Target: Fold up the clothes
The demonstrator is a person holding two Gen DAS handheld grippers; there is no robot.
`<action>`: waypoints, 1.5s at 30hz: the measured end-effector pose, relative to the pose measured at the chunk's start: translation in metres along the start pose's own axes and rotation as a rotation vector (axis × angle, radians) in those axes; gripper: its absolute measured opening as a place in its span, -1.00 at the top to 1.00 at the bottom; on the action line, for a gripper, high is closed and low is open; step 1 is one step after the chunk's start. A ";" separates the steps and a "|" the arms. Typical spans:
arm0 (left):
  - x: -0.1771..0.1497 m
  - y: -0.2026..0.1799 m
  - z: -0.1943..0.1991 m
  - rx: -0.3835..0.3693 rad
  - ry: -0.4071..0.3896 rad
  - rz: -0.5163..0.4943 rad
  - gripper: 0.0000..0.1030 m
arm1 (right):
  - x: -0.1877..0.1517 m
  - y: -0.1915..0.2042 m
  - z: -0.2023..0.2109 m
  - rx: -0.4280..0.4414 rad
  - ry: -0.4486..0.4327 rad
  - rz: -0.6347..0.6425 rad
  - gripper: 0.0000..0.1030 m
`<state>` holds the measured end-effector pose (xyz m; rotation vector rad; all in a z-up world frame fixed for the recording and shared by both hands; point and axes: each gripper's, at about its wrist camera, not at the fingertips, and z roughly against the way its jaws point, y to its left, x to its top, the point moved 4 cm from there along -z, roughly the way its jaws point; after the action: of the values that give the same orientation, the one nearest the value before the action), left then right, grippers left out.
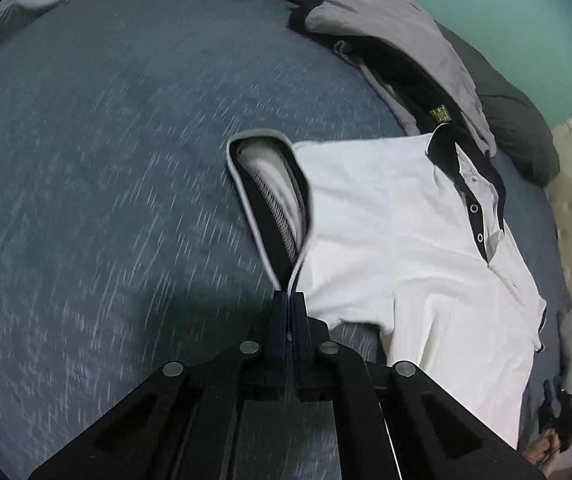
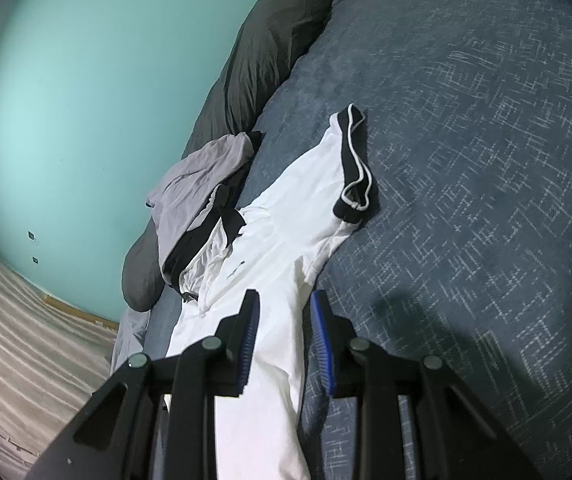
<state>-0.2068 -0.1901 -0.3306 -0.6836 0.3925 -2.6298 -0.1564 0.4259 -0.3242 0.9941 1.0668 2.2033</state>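
White polo shirt (image 1: 386,216) on our bed (image 1: 106,160), barely begun: left gripper (image 1: 291,300) pinches its sleeve cuff (image 1: 262,200) at twelve o'clock, right gripper (image 2: 284,320) gapes empty, every fold remaining.

No text, number or brand can be read in either view. A small gold label (image 1: 439,114) sits on the dark cloth of the grey garment (image 1: 390,28), at about one o'clock from the white polo shirt (image 1: 390,216) collar; its print is too small and blurred to make out. A tiny dark mark (image 2: 230,275) on the shirt's chest is likewise illegible.
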 end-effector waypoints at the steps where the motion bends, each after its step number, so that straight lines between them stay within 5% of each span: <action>1: -0.003 0.000 0.000 -0.007 0.006 0.007 0.95 | 0.000 0.000 0.000 0.000 -0.001 0.002 0.49; 6: -0.003 0.002 0.003 0.011 -0.001 0.026 0.77 | 0.001 -0.002 0.000 -0.002 -0.002 -0.005 0.49; 8: 0.005 0.006 0.005 0.034 -0.026 0.036 0.30 | 0.002 -0.002 0.001 -0.002 -0.005 -0.006 0.49; 10: 0.017 0.013 0.007 0.065 -0.061 0.053 0.14 | 0.003 -0.002 0.001 -0.002 -0.006 -0.005 0.49; 18: 0.066 0.037 -0.011 0.086 -0.118 0.079 0.07 | 0.001 -0.002 -0.002 -0.007 0.000 0.004 0.49; 24: 0.076 0.045 -0.026 0.041 -0.099 0.086 0.09 | -0.001 -0.004 -0.006 -0.021 0.007 0.011 0.49; 26: 0.077 0.045 -0.029 0.037 -0.095 0.082 0.58 | -0.002 -0.005 -0.007 -0.025 0.013 0.013 0.49; 29: 0.078 0.047 -0.026 0.040 -0.116 0.078 0.87 | -0.004 -0.005 -0.009 -0.029 0.021 0.013 0.49; 38: 0.083 0.066 -0.002 0.090 -0.189 0.118 0.94 | -0.004 -0.003 -0.010 -0.023 0.024 0.019 0.49; 45: 0.094 0.074 -0.020 0.103 -0.167 0.148 0.95 | -0.005 -0.003 -0.009 -0.025 0.023 0.020 0.49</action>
<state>-0.2704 -0.2937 -0.3358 -0.8014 0.2463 -2.4143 -0.1605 0.4203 -0.3325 0.9743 1.0418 2.2436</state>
